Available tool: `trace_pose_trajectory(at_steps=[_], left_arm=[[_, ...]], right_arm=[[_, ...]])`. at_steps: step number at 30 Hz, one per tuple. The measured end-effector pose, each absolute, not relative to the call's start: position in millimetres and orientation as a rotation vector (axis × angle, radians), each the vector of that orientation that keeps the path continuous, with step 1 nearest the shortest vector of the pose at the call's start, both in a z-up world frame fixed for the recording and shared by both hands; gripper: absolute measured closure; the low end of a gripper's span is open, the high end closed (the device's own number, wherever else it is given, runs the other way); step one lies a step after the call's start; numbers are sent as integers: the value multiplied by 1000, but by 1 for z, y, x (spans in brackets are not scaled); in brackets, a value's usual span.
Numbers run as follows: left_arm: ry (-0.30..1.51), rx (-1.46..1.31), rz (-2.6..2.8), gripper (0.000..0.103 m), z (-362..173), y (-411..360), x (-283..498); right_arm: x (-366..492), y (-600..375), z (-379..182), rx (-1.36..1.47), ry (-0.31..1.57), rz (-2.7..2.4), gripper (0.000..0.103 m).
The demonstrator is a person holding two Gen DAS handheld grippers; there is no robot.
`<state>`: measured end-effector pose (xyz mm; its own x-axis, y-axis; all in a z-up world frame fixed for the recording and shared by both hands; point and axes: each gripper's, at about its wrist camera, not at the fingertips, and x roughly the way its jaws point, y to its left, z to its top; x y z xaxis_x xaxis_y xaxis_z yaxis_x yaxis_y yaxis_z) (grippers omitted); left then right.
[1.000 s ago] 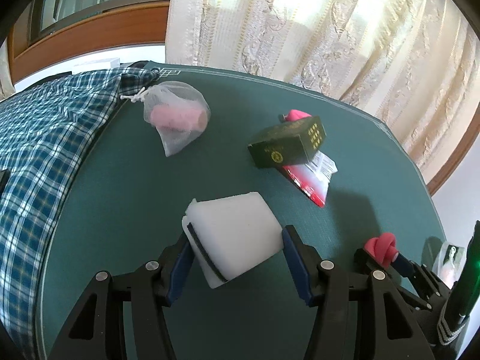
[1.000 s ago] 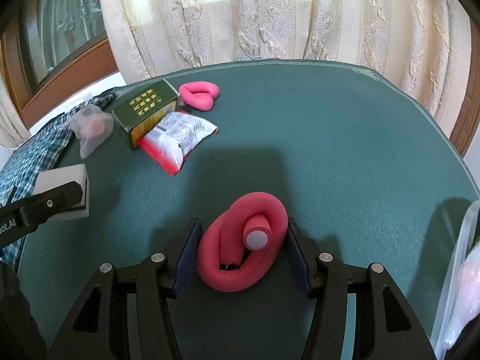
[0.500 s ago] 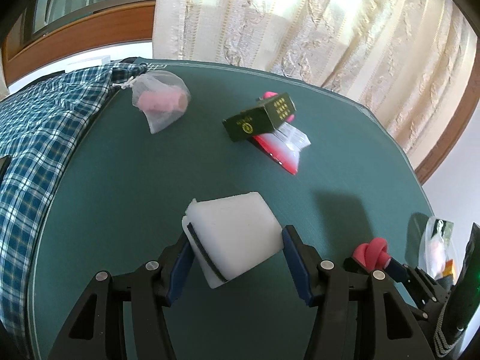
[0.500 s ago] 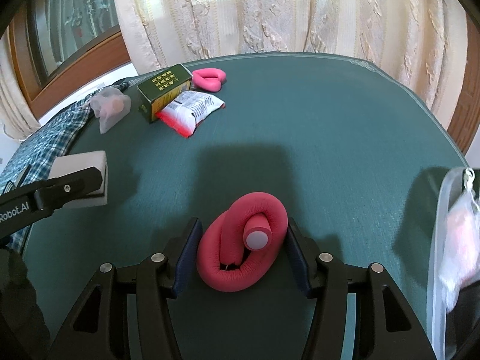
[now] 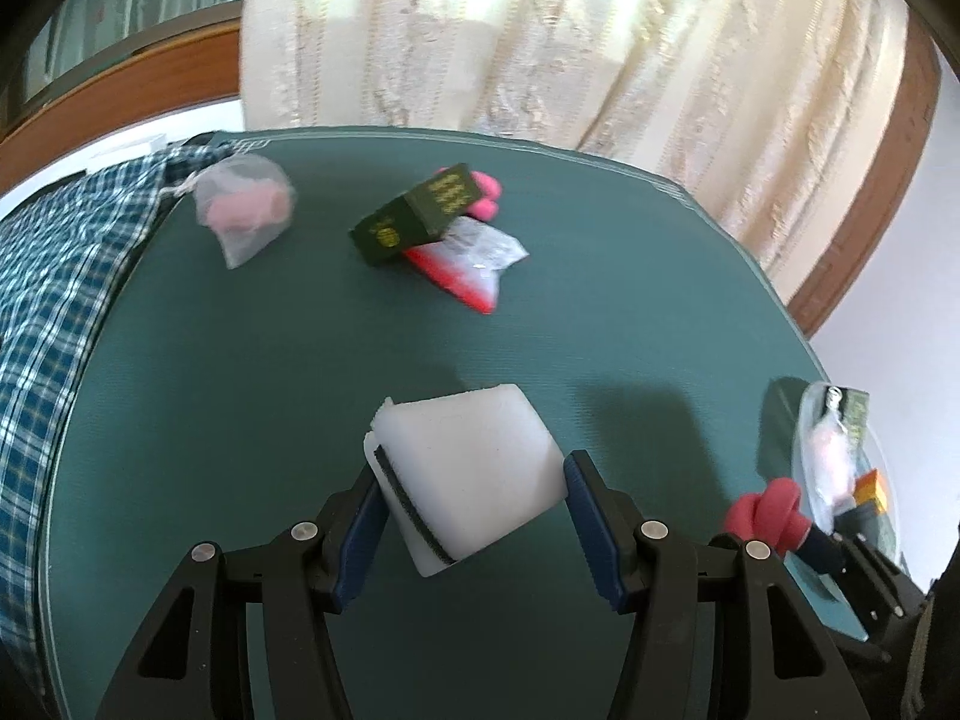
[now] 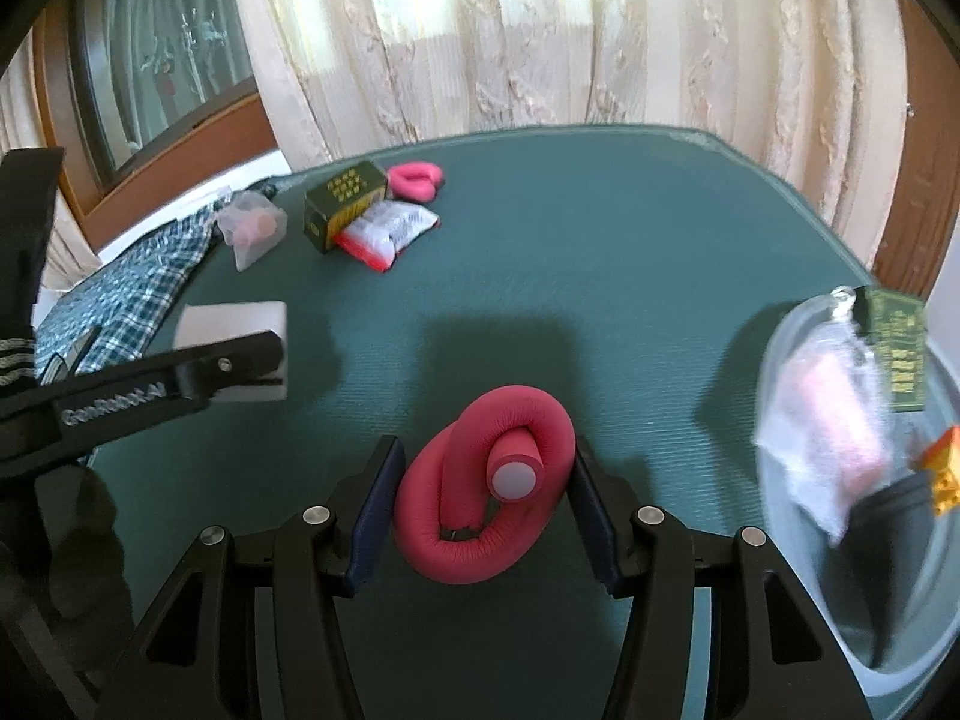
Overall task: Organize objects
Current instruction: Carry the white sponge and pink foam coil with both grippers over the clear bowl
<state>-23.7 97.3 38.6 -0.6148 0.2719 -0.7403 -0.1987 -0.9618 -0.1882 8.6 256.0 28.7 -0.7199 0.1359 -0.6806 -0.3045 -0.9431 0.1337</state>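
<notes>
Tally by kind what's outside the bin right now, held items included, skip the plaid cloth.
pink foam roller: 2
white sponge: 1
green box: 1
snack packet: 1
mesh pouch: 1
total: 6

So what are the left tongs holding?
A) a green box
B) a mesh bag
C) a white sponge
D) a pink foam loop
C: the left tongs are shut on the white sponge; the pink foam loop sits in the right tongs, and the green box lies far off on the table.
</notes>
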Motion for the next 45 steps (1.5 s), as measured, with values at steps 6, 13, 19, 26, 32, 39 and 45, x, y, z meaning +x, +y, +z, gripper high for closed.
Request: trace_pose_trajectory(at_steps=[6, 13, 19, 26, 32, 39, 45], left_arm=[[-70, -1184, 2560, 42, 45, 123, -15], [10, -1152, 2484, 42, 50, 162, -3], [90, -1112, 2394, 42, 53, 206, 8], [158, -1070, 2286, 42, 56, 253, 19], [128, -1084, 2152, 42, 55, 285, 22], [80, -1129, 2018, 41, 49, 317, 21], [29, -1169, 1935, 38, 41, 336, 15]], right_arm=[[38, 275, 49, -925, 367, 2675, 47], [72, 311, 64, -808, 380, 2596, 47], [104, 351, 68, -726, 418, 2487, 47], [131, 386, 70, -661, 452, 2403, 47], [143, 405, 69, -636, 472, 2365, 47], [152, 425, 60, -629, 508, 2324, 47], [156, 437, 57, -628, 525, 2308, 47]])
